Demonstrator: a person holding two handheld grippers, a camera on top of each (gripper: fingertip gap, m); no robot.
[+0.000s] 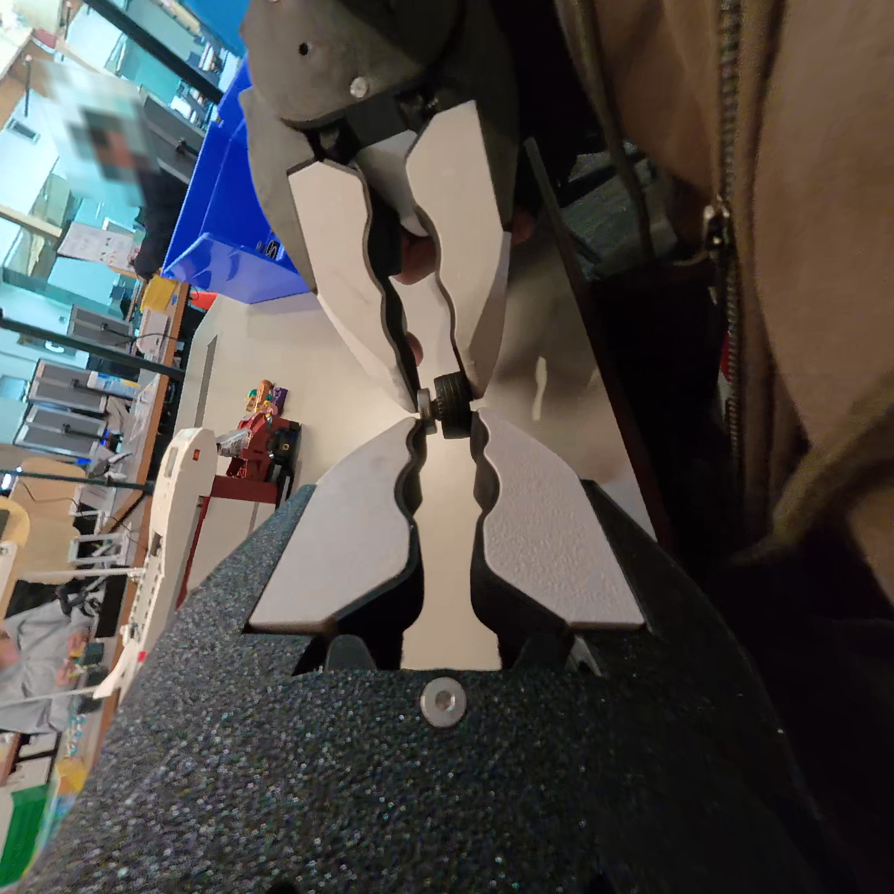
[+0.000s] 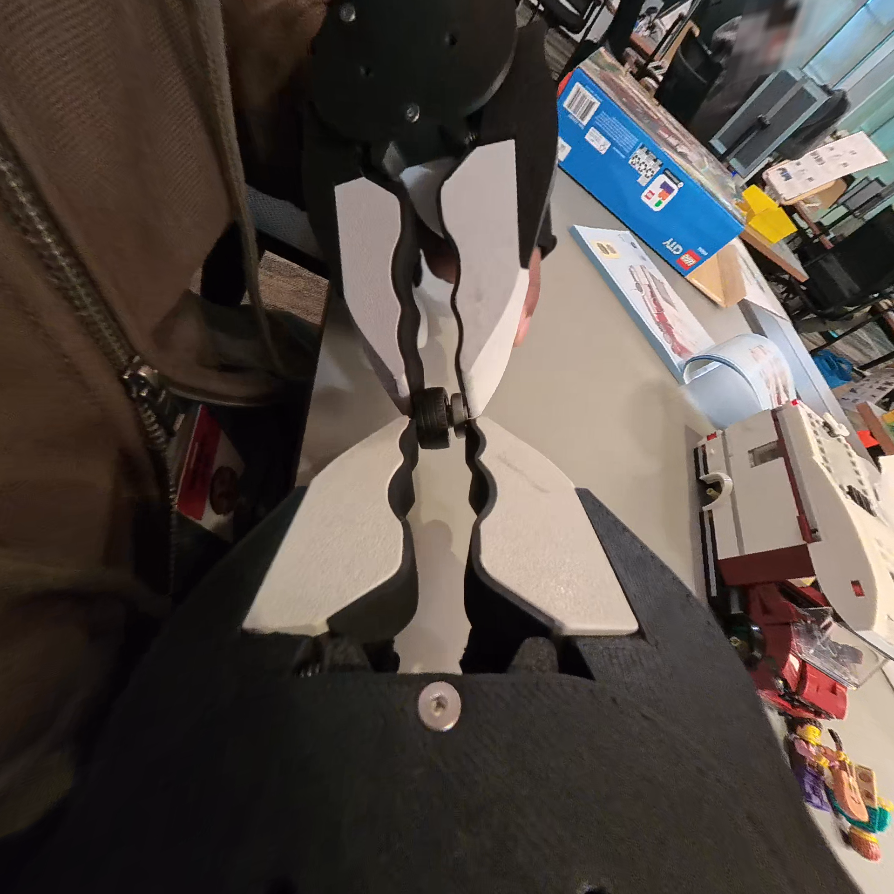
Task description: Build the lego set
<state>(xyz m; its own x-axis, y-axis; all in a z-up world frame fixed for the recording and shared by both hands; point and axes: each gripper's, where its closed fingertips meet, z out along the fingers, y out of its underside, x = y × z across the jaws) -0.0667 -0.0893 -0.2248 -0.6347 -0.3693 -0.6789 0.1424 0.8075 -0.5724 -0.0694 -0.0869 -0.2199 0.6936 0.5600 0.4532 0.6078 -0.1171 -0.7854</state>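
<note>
A small wheel, a black tyre [image 1: 452, 409] on a grey hub [image 1: 424, 405], hangs in the air above the pale table [image 1: 290, 348]. My two grippers meet tip to tip on it. In the left wrist view my left gripper [image 1: 445, 424] comes up from below and its fingertips [image 1: 476, 421] press on the tyre and hub. My right gripper [image 1: 441, 394] comes down from above and clamps the same wheel. The right wrist view shows the same: my right gripper [image 2: 441, 428] below, my left gripper [image 2: 438, 396] above, both pinching the tyre [image 2: 432, 418] and hub [image 2: 458, 409].
A person in a tan zipped jacket [image 2: 96, 193] is close behind. On the table are a white and dark red brick-built vehicle [image 2: 798, 508], small figures [image 2: 841, 793], an instruction booklet [image 2: 643, 295] and a blue box [image 2: 638, 169]. A blue bin [image 1: 227, 242] stands farther off. My left and right fingertips are right by each other.
</note>
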